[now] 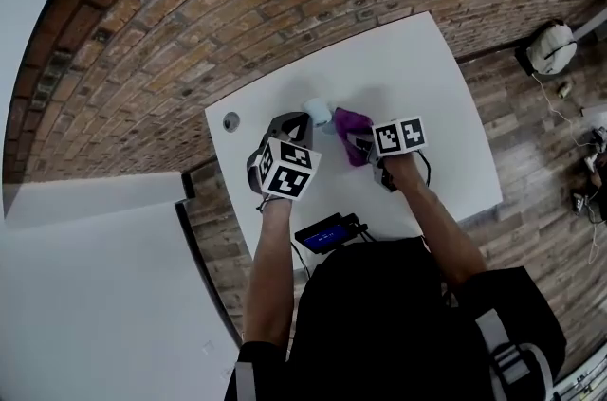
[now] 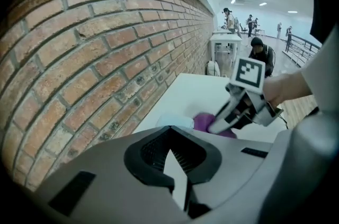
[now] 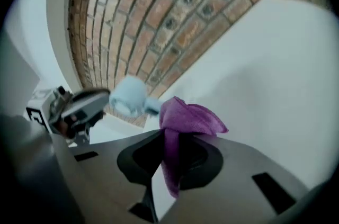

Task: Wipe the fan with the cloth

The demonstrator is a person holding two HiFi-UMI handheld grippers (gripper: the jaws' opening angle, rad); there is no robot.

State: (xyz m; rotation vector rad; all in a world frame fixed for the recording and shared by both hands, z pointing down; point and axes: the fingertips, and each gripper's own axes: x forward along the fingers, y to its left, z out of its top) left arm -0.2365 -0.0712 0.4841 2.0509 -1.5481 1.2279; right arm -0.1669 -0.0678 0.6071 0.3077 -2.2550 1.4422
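Note:
A small light-blue fan (image 1: 318, 112) is near the far edge of the white table (image 1: 436, 105). My left gripper (image 1: 296, 126) is shut with its tips at the fan, and the right gripper view shows it (image 3: 100, 98) gripping the fan (image 3: 128, 95). My right gripper (image 1: 358, 141) is shut on a purple cloth (image 1: 350, 126). The cloth (image 3: 185, 117) bunches out of the jaws just right of the fan's stem. In the left gripper view the fan (image 2: 175, 121) peeks over the jaw housing beside the cloth (image 2: 204, 122) and the right gripper (image 2: 217, 123).
A brick wall (image 1: 237, 1) runs along the table's far side. A round grey grommet (image 1: 231, 120) sits at the table's left corner. A dark device with a blue screen (image 1: 327, 233) lies at the near edge. People and tables (image 2: 228, 43) are far behind.

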